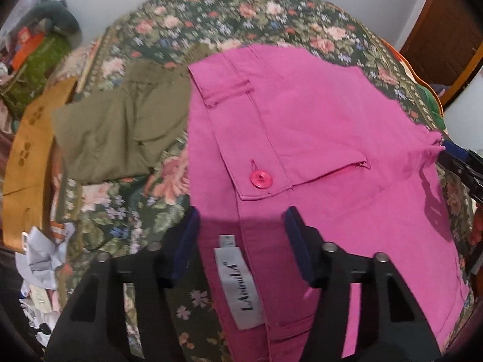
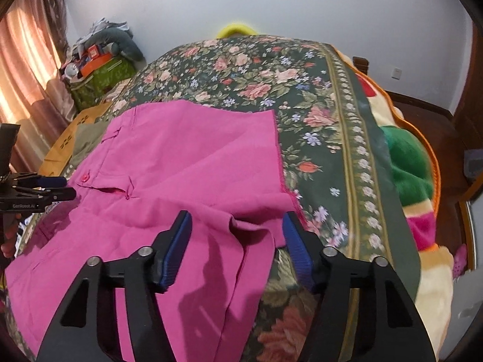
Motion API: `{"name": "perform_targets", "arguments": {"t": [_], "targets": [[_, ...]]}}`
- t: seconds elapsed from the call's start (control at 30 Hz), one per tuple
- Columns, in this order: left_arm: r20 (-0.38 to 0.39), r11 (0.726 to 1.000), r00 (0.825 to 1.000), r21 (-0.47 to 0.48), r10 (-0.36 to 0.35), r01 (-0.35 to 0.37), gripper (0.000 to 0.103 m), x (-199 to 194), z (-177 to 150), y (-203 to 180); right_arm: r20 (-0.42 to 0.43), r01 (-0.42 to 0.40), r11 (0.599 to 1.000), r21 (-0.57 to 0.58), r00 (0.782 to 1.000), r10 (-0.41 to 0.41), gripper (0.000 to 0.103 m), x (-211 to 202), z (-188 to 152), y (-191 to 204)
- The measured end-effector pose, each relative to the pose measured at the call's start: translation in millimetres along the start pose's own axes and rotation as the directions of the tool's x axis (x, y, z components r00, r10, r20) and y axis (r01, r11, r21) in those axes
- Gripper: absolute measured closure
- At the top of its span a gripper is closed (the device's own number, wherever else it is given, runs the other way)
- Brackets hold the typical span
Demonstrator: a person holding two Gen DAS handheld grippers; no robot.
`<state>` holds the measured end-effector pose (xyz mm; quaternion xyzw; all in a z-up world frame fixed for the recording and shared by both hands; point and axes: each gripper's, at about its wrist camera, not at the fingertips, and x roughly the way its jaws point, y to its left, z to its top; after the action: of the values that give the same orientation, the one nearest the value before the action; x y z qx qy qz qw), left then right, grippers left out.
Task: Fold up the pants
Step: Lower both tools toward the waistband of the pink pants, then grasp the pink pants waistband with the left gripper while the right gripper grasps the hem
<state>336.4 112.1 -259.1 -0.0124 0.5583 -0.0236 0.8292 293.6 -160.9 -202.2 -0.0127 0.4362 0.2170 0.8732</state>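
Note:
Pink pants (image 1: 317,126) lie spread on the flowered bedspread (image 1: 229,21), back pocket and pink button (image 1: 261,179) facing up. My left gripper (image 1: 241,214) hangs over the waistband, jaws apart. The waistband and its white label (image 1: 238,286) lie flat between the blue pads (image 1: 188,235), which do not press on them. My right gripper (image 2: 237,215) stands over the pants (image 2: 181,157) at the hem corner. A raised fold of pink cloth (image 2: 253,226) sits between its spread fingers. Seen from the left wrist, the right gripper's fingertip (image 1: 452,147) meets bunched cloth.
Olive-green pants (image 1: 120,132) lie folded left of the pink pair, beside a mustard cloth (image 1: 27,157). Papers (image 1: 42,271) sit at the bed's left edge. A striped blanket (image 2: 410,163) lies along the right side. Bags (image 2: 96,69) are piled by the curtain.

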Motion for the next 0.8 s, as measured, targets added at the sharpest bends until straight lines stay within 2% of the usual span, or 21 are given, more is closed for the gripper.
{"name": "perform_targets", "arguments": {"t": [0.03, 0.07, 0.13, 0.27, 0.33, 0.37, 0.53, 0.67, 0.8], "targets": [[-0.012, 0.999, 0.999, -0.006, -0.037, 0.037, 0.063, 3, 1, 2, -0.008, -0.002, 1.0, -0.001, 1.0, 0.002, 0.051, 4, 1, 0], [-0.033, 0.995, 0.995, -0.027, -0.099, 0.098, 0.068, 7, 1, 5, -0.016, -0.006, 1.0, 0.001, 1.0, 0.006, 0.052, 7, 1, -2], [-0.057, 0.987, 0.987, -0.059, -0.154, 0.15, 0.073, 13, 2, 10, -0.038, -0.016, 1.0, 0.008, 0.999, 0.016, 0.061, 15, 3, -4], [-0.049, 0.99, 0.989, -0.031, -0.138, 0.136, 0.08, 14, 0, 8, -0.055, -0.034, 0.999, 0.001, 0.998, 0.034, 0.074, 22, 3, -3], [-0.04, 0.995, 0.994, -0.01, -0.099, 0.099, 0.089, 13, -1, 5, -0.059, -0.045, 0.999, -0.014, 0.997, 0.044, 0.091, 22, 1, 1], [-0.036, 0.997, 0.996, -0.003, -0.082, 0.082, 0.091, 13, -2, 4, -0.063, -0.04, 0.999, -0.024, 0.997, 0.038, 0.095, 24, 1, 2], [-0.018, 0.999, 1.0, 0.042, -0.019, 0.019, 0.092, 15, -7, 4, -0.057, 0.005, 0.998, -0.068, 0.998, -0.009, 0.098, 25, 0, 7], [-0.008, 1.0, 1.0, 0.026, -0.017, 0.017, 0.092, 17, -9, 8, -0.089, 0.033, 0.993, -0.11, 0.995, -0.043, 0.099, 32, -2, 8], [0.005, 0.999, 1.0, 0.043, 0.005, -0.005, 0.092, 19, -11, 3, -0.116, 0.035, 0.994, -0.102, 0.992, -0.047, 0.099, 38, -2, 5]]}}
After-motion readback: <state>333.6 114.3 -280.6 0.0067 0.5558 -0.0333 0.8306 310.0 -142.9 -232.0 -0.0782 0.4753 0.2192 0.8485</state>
